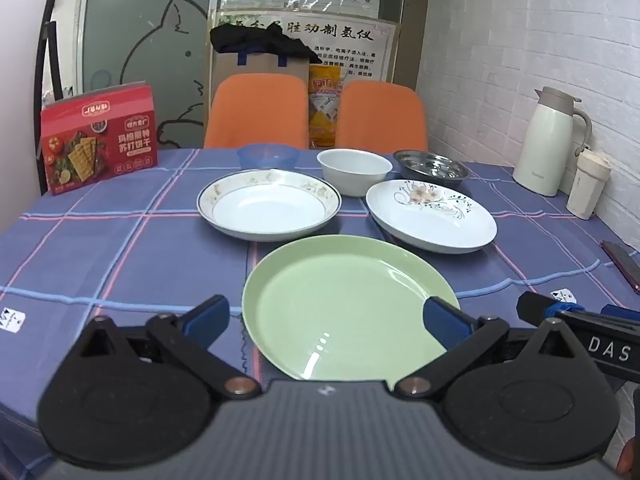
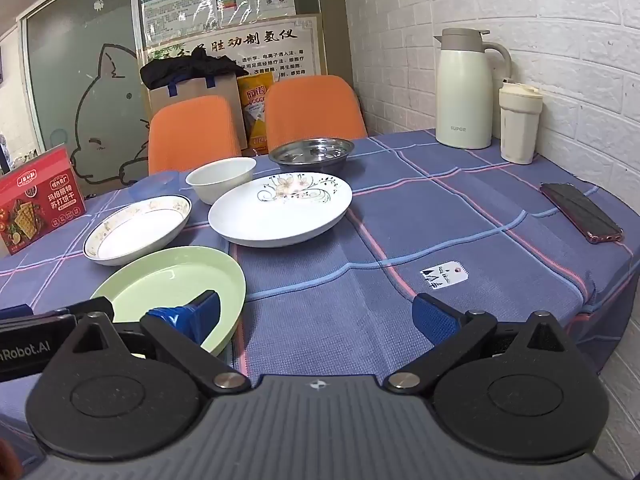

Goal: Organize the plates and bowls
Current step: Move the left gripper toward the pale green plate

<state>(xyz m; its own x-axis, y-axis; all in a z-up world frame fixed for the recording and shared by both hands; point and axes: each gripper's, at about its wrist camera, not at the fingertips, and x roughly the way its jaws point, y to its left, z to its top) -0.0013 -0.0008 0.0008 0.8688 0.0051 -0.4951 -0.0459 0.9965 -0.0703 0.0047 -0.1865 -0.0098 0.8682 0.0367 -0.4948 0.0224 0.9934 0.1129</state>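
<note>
On the plaid tablecloth, the left gripper hung wide open and empty over the green plate. Behind lay the gold-rimmed plate, white bowl and floral plate. The right gripper gaped, holding nothing.

plates front | bowls behind | kettle far right

A blue plaid tablecloth covers the table. A red cracker box stands at its far left, a cream thermos jug and a pale tumbler sit by the white brick wall, and a dark phone lies nearer. Two orange chairs stand behind, before a brown paper bag
</note>
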